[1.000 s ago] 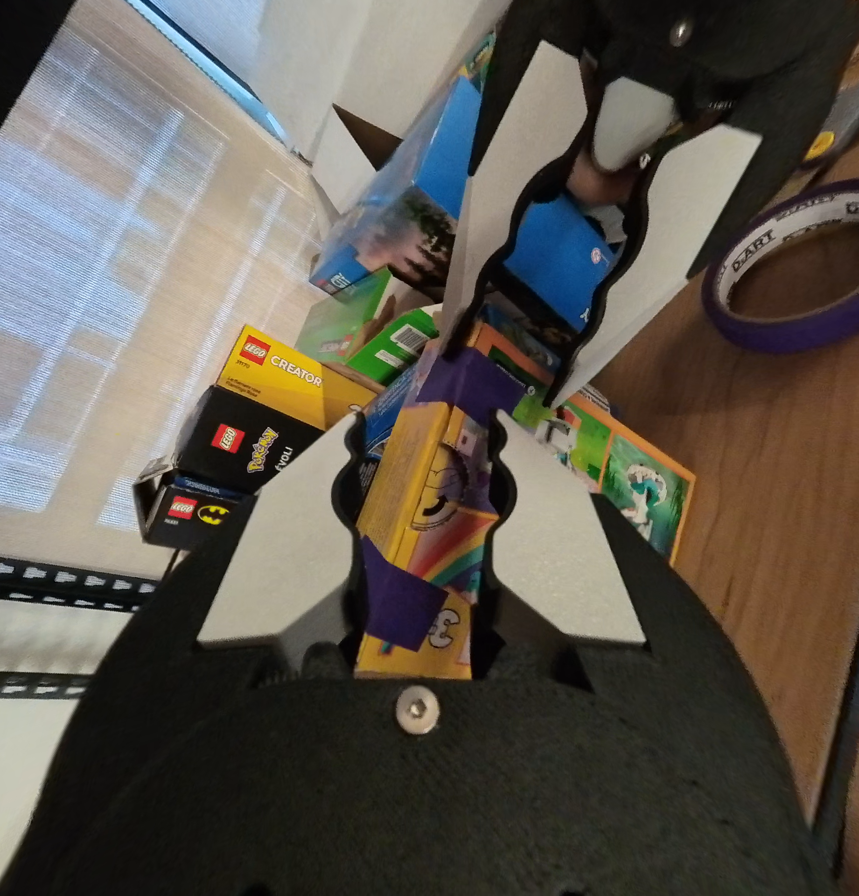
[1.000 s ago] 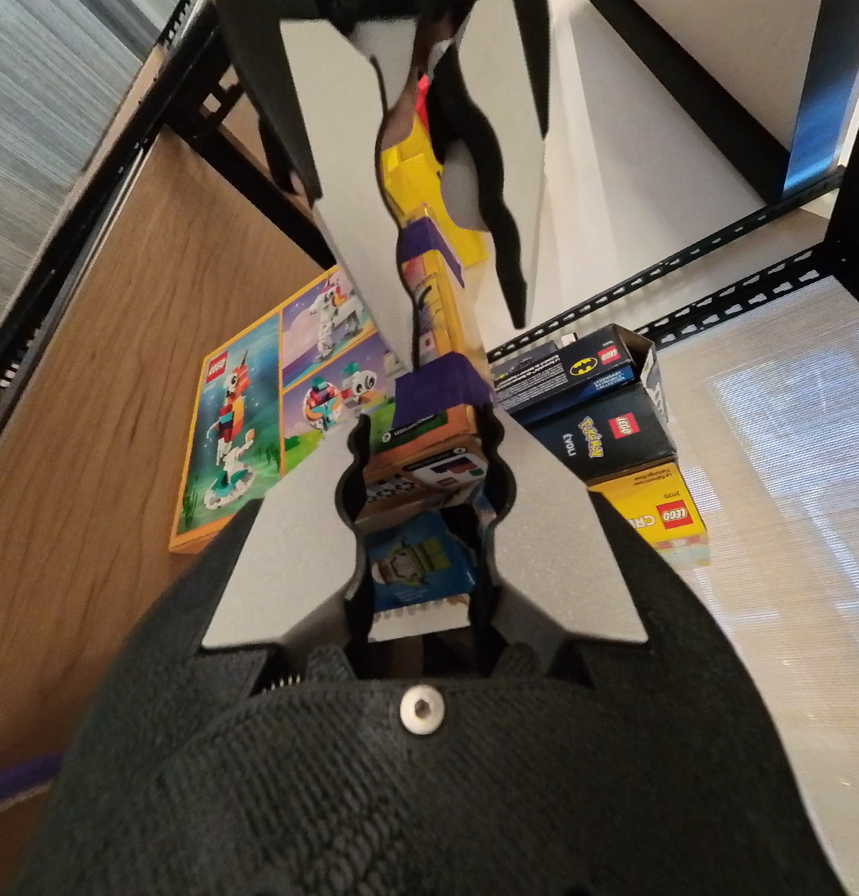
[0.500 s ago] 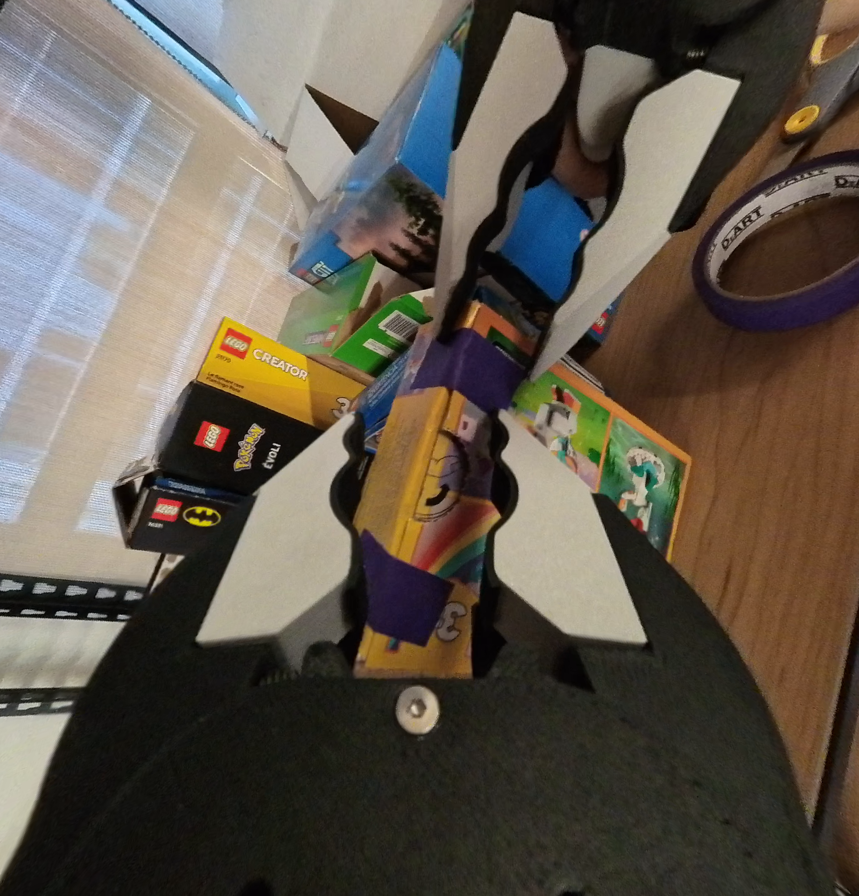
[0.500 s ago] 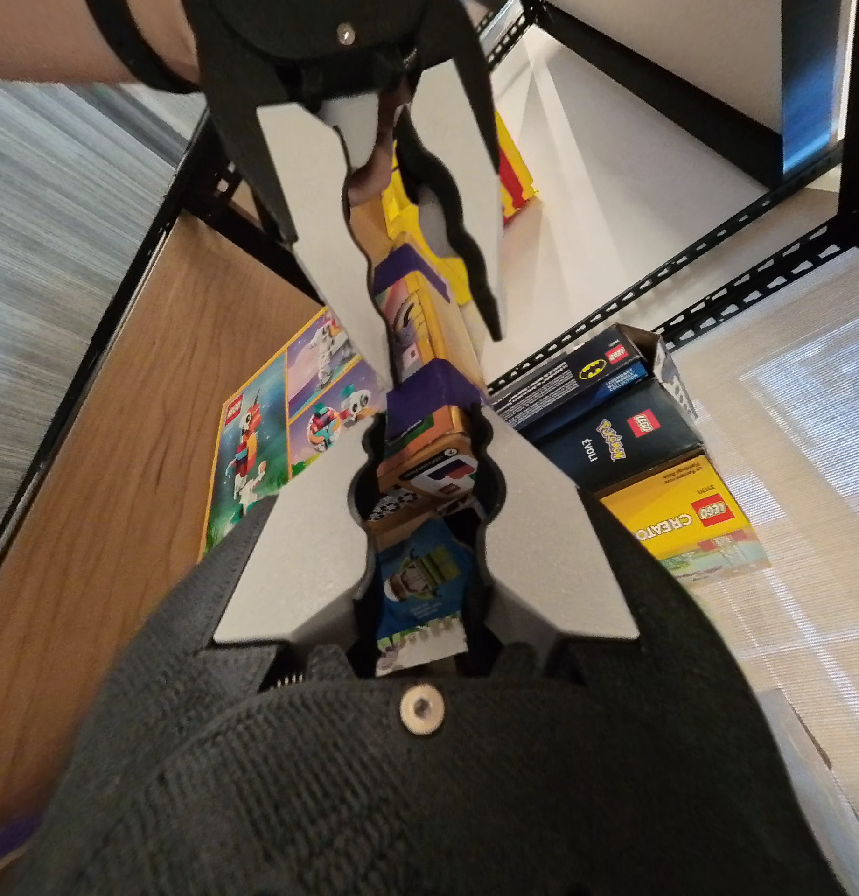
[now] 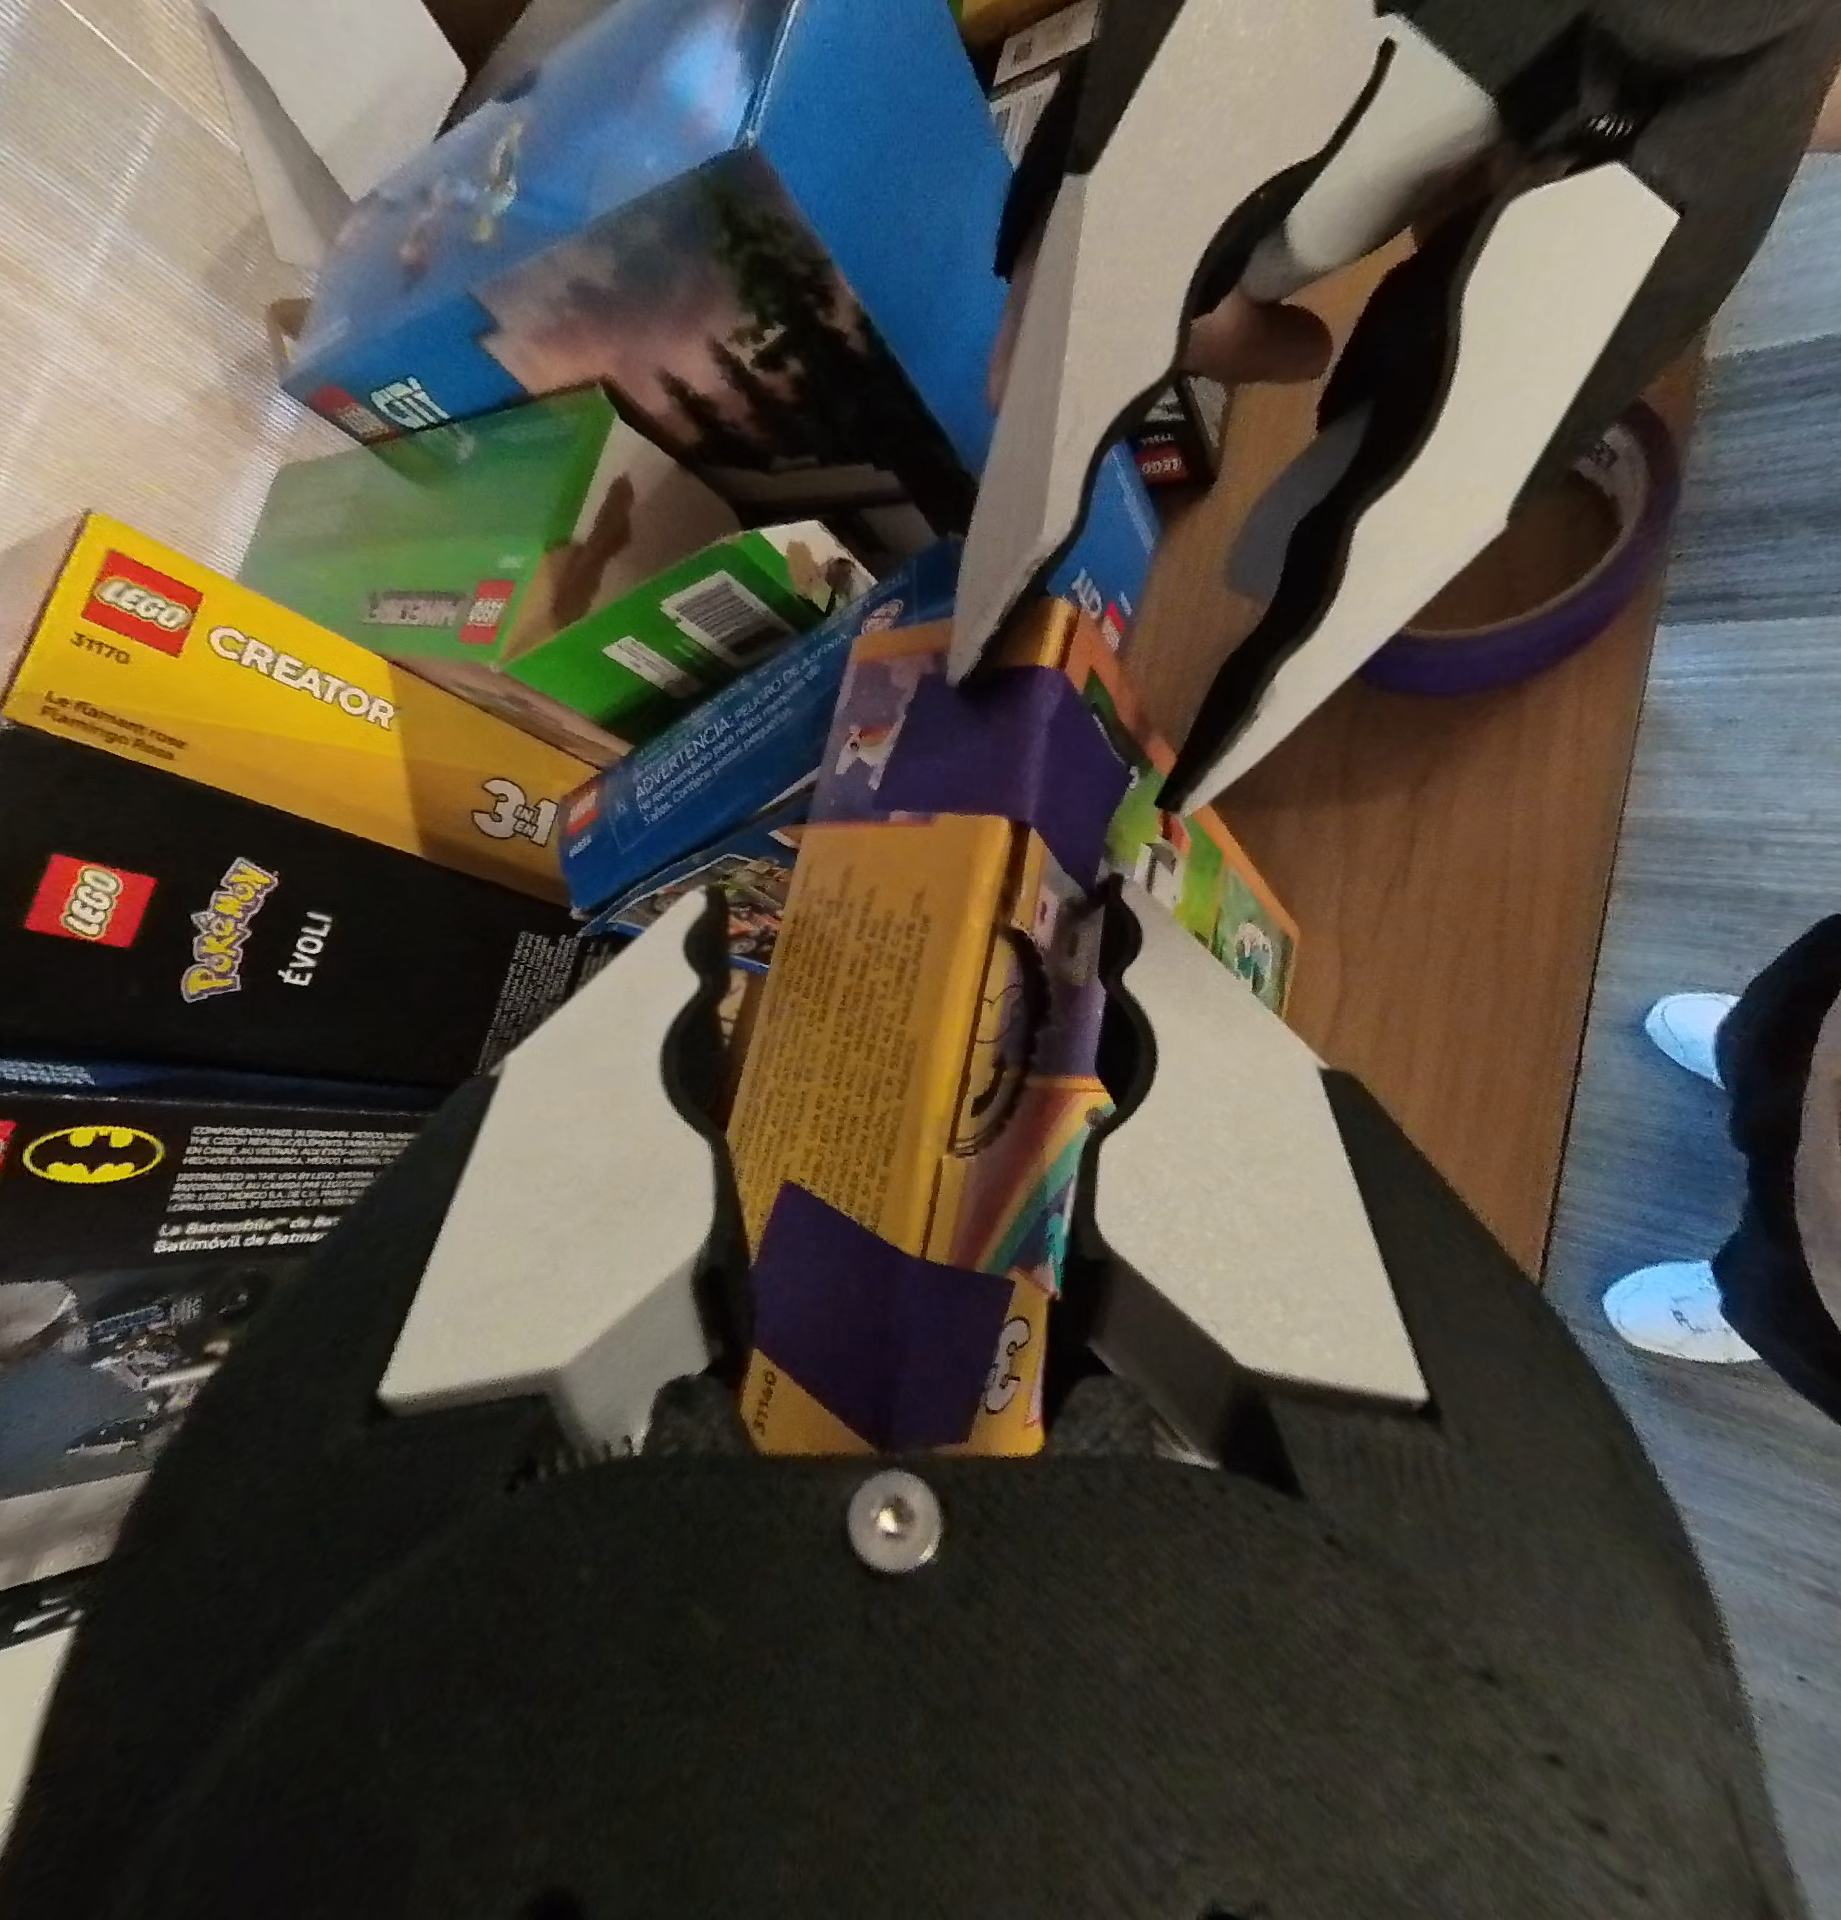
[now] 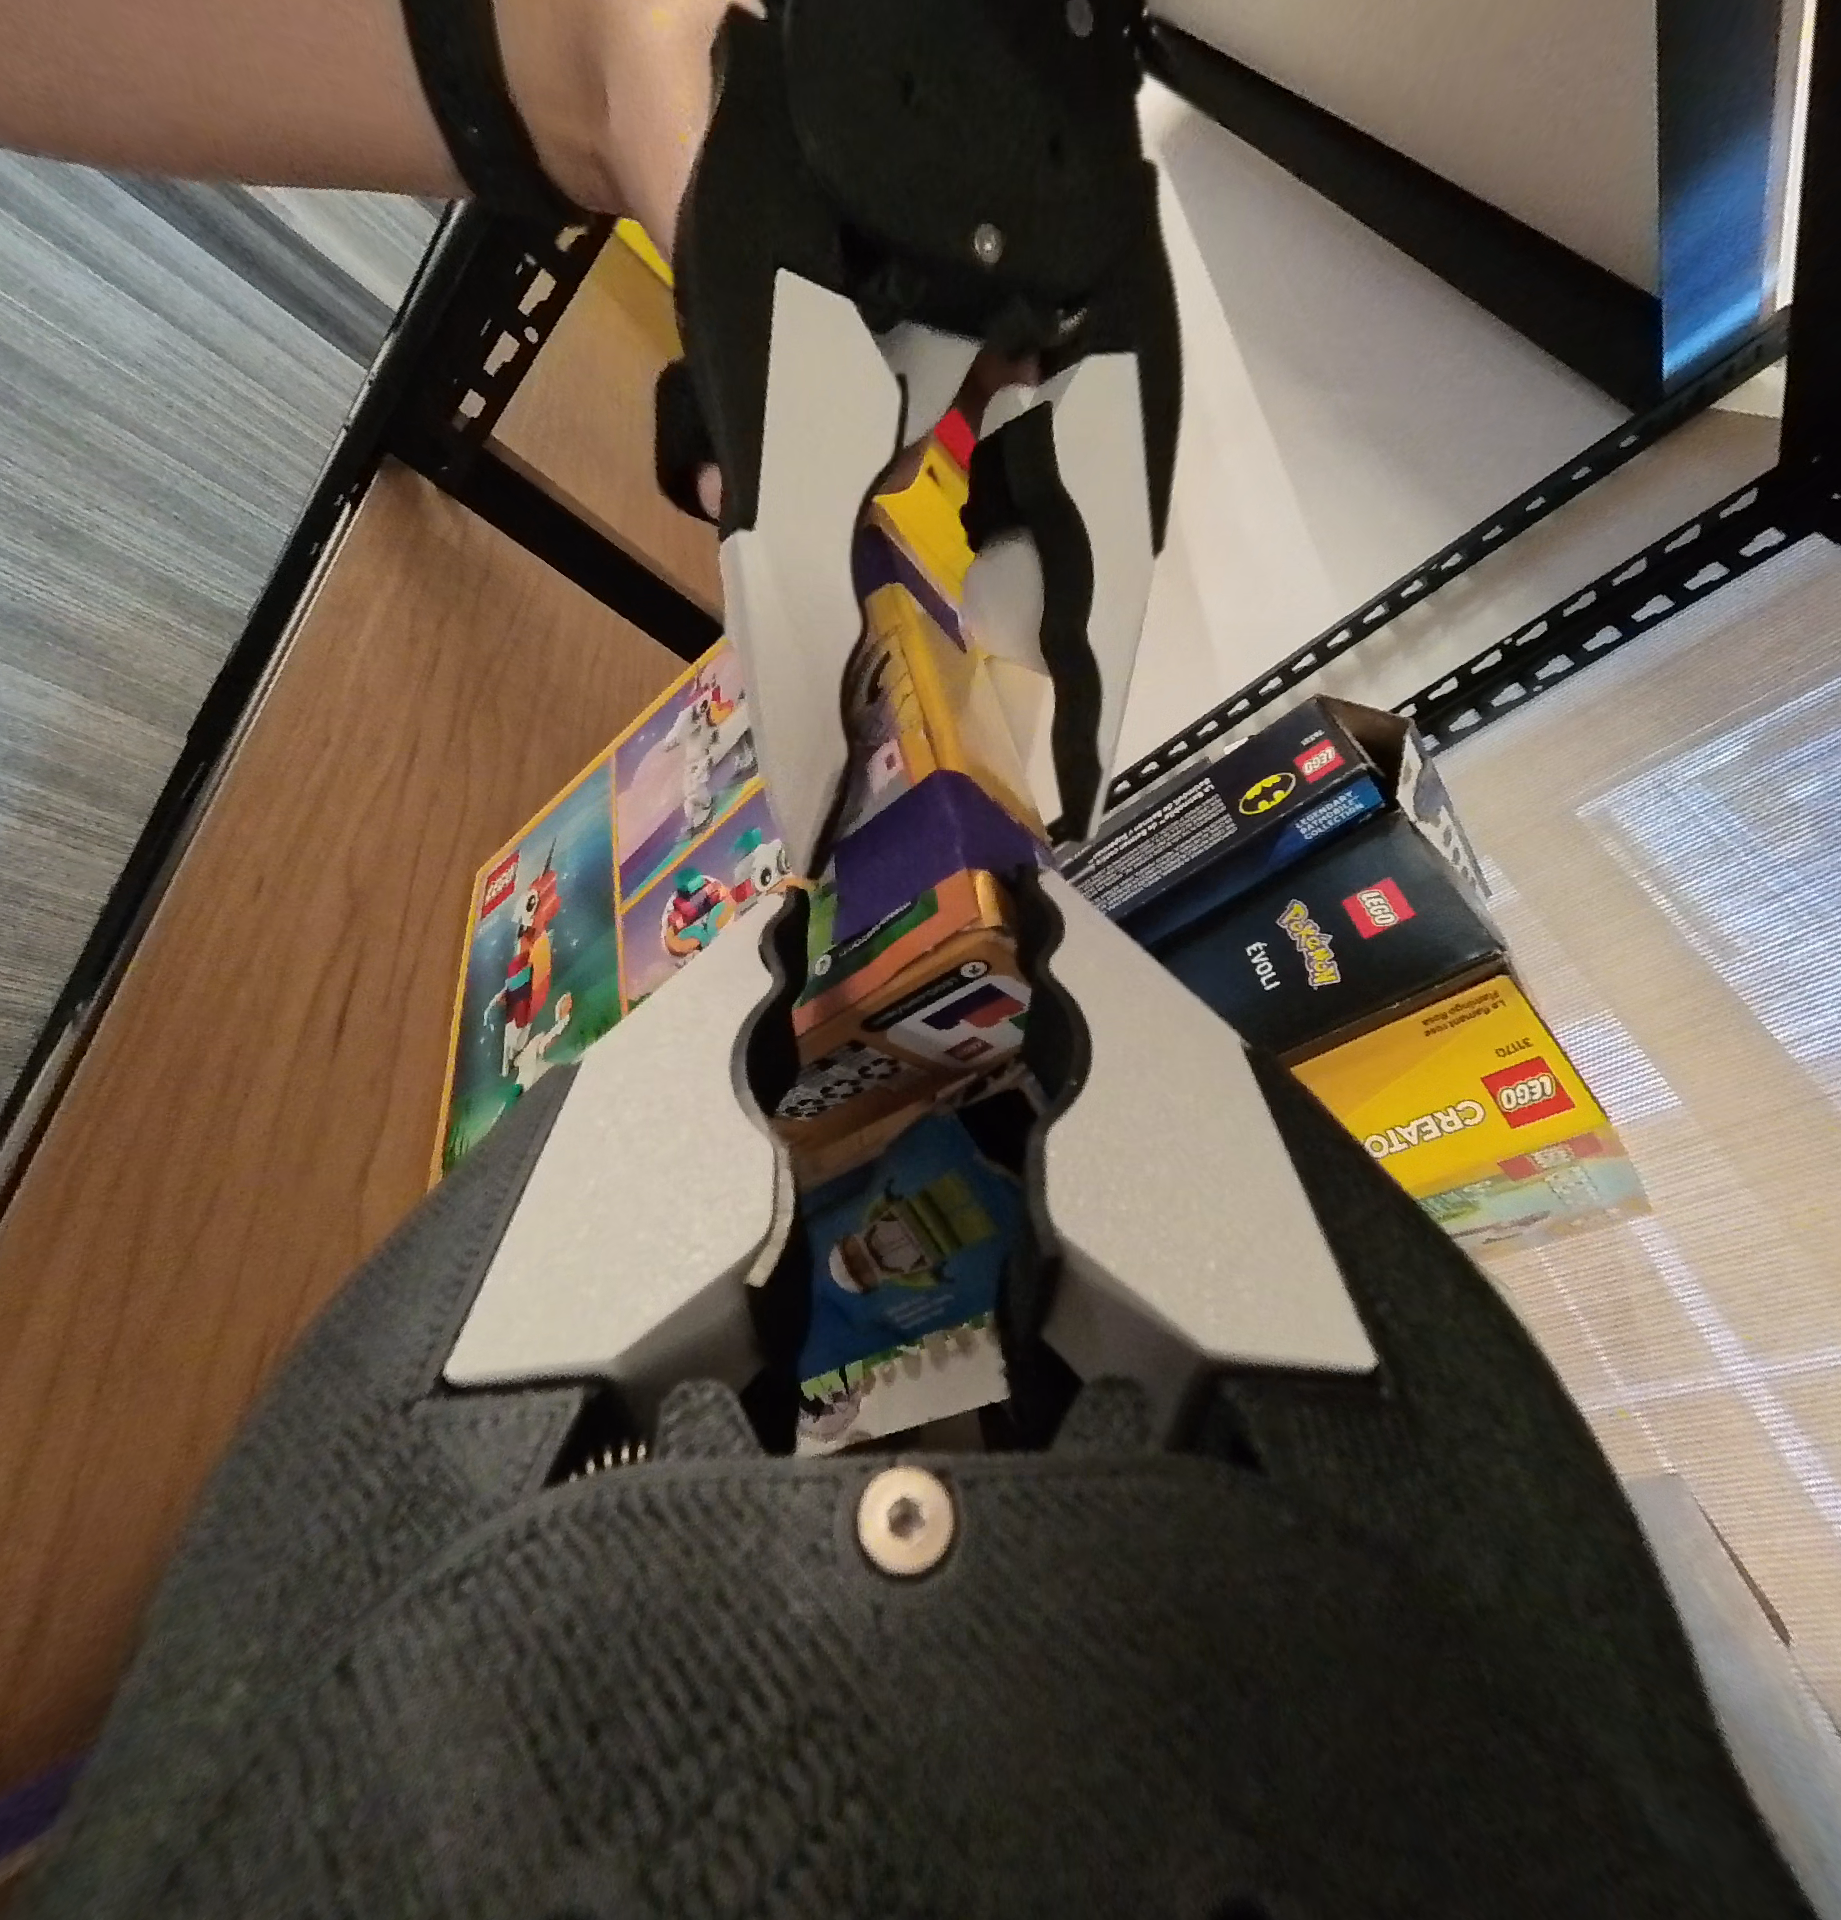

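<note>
Swung nearer the box pile point(image 5: 272, 831) than before, left tongs point(image 5: 905, 904) clamped on yellow box point(image 5: 864, 1091), right tongs point(image 6: 916, 894) part-open astride its taped end at 12 o'clock, grip unclear.

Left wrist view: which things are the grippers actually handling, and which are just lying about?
Handled:
- taped box, clamped in the left gripper
- its far, purple-taped end, gripped by the right gripper

Lying about:
- tape roll on the wooden shelf
- blue box
- green box
- black box
- flat box underneath
</note>
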The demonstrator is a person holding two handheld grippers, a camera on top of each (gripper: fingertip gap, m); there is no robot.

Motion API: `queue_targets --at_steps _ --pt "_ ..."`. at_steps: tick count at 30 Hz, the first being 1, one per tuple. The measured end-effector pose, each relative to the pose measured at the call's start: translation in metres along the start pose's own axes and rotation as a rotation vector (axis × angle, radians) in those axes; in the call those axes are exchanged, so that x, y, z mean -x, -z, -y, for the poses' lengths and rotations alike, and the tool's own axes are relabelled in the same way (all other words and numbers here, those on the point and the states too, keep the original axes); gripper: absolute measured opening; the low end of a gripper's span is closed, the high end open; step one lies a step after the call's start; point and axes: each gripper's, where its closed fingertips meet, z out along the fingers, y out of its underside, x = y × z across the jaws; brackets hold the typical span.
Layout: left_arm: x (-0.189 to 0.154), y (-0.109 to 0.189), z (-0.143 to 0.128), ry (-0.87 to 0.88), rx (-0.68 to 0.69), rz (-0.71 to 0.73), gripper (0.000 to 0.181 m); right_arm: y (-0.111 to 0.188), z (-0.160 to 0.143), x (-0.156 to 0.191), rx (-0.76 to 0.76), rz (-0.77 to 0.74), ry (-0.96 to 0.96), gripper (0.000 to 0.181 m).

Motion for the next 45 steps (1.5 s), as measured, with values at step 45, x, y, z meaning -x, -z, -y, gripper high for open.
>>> queue_targets --at_steps 45 --pt "-0.009 -0.001 -0.001 0.004 -0.028 -0.182 0.056 -0.006 -0.004 -0.009 -0.019 0.232 -0.279 0.056"
